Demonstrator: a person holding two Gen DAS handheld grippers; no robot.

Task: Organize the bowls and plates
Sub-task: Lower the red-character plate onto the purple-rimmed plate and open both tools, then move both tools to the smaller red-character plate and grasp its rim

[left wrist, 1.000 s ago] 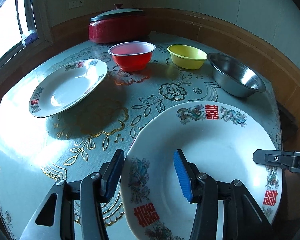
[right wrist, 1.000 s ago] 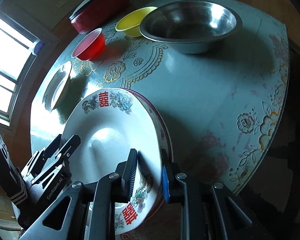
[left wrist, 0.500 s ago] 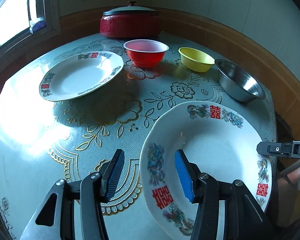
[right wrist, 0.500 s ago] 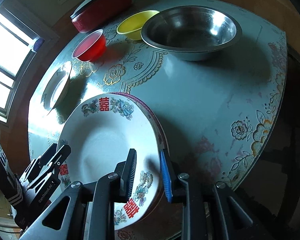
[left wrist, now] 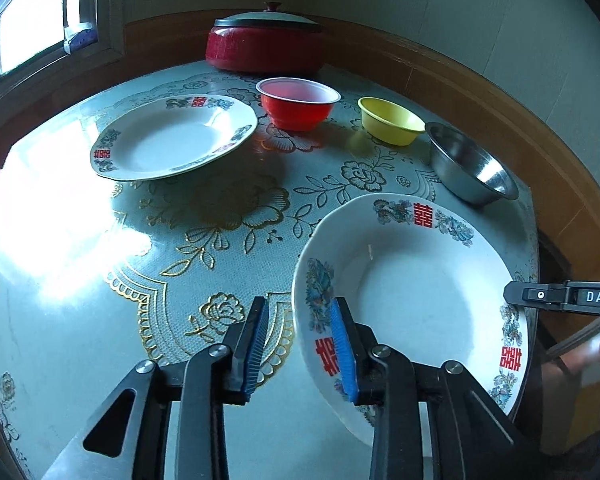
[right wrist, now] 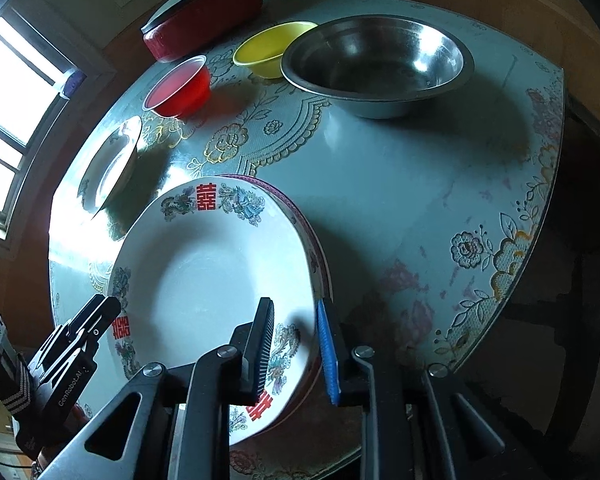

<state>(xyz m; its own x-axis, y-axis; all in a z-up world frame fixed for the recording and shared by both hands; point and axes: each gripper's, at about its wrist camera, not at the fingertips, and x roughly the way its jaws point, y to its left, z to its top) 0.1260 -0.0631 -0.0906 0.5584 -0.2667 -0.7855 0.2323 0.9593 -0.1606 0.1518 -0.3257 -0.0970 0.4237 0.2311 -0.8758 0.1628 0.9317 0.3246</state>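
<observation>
A white patterned plate (left wrist: 412,292) (right wrist: 204,280) lies near the table's front right, on top of another plate whose pink rim (right wrist: 296,216) shows beneath it. My left gripper (left wrist: 300,344) is open, its jaws straddling the plate's left rim. My right gripper (right wrist: 294,352) is open, its jaws straddling the plate's right rim. A second white plate (left wrist: 172,136) (right wrist: 112,164) sits at the far left. A red bowl (left wrist: 298,102) (right wrist: 180,88), a yellow bowl (left wrist: 390,120) (right wrist: 272,48) and a steel bowl (left wrist: 470,168) (right wrist: 376,64) stand along the back.
A red lidded pot (left wrist: 266,44) (right wrist: 200,20) stands at the back by the wall. The round table (left wrist: 204,216) carries a floral cover; its edge (right wrist: 540,240) is close on the right. A window (left wrist: 20,20) is on the left.
The left gripper has shifted left, so its jaws now straddle the plate's left rim. The right gripper's jaws have opened wider around the right rim. The plate has settled flatter.
</observation>
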